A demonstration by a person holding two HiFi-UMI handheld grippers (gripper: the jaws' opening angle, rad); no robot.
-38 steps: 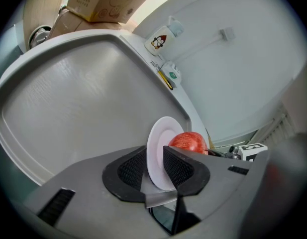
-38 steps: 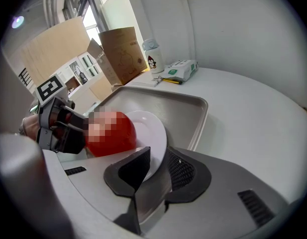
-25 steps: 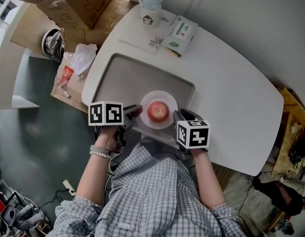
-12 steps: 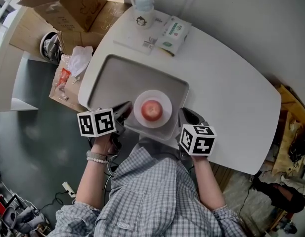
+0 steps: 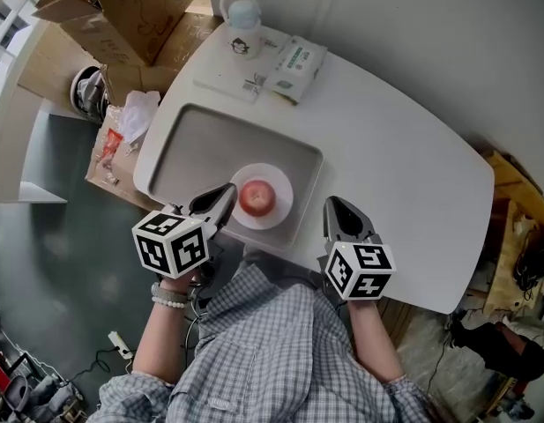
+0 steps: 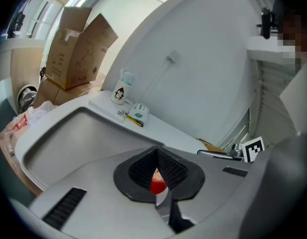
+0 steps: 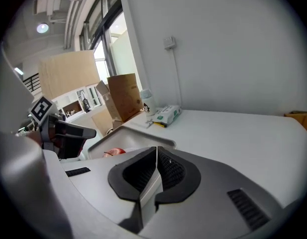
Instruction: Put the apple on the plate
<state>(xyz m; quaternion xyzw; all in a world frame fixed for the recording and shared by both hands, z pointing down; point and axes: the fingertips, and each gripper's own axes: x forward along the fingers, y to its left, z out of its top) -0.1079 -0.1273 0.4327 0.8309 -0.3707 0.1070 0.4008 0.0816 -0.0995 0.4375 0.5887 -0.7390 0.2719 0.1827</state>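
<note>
One red apple (image 5: 257, 197) sits upright in the middle of a small round white plate (image 5: 283, 208). The plate rests at the near right end of a shallow grey rectangular tray (image 5: 201, 139), and the tray lies on the white rounded surface (image 5: 404, 166).

Left gripper (image 5: 220, 197): jaws pressed together, nothing between them. Its tip is just beside the plate's left rim; contact with the rim cannot be confirmed. Its own view shows a sliver of the apple beyond the closed jaws, not in them.

Right gripper (image 5: 340, 214): jaws likewise pressed together and empty. It hangs over the bare surface just right of the tray's near corner, apart from plate and apple.

At the far end of the surface stand a lidded white mug (image 5: 240, 26) and a green-and-white packet (image 5: 294, 60), well apart from the tray. A brown cardboard box (image 5: 122, 7) stands on the floor beyond.

Assessment: the placing step appears complete, as the apple is on the plate and neither gripper has hold of it. What remains, in my judgement, is clearance only. The left gripper should draw off sideways or upward without nudging the plate's rim, since a knock there could set the apple rolling.
</note>
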